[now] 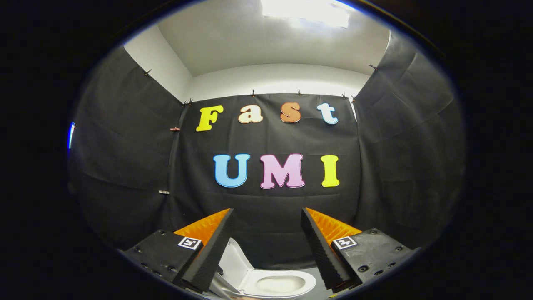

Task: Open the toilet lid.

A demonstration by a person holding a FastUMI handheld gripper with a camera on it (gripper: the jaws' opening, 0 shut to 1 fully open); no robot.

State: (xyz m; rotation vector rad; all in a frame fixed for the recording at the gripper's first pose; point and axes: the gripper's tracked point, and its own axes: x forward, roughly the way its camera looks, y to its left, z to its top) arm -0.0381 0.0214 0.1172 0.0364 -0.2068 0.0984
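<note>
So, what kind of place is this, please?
Probably a mock bathroom in a recording booth: a white toilet, its lid already raised, sits below the open claw, black cloth drapes the walls, and a ceiling light shines.

Gripper point(266, 216), fingers spread with nothing between them: finger pads point(212, 250) matte black with fine ribbed texture, outer faces bright orange with a ridged pattern. Black plastic finger mounts point(160, 254), each bearing a small square black-and-white marker tag point(189, 243). Glossy white ceramic toilet bowl point(279, 284) below the fingers, with its white raised lid point(233, 260); bowl interior off-white. Booth wall point(270, 200) of plain black cloth, creased. White ceiling point(270, 46) with a bright white light panel point(306, 10).
</note>
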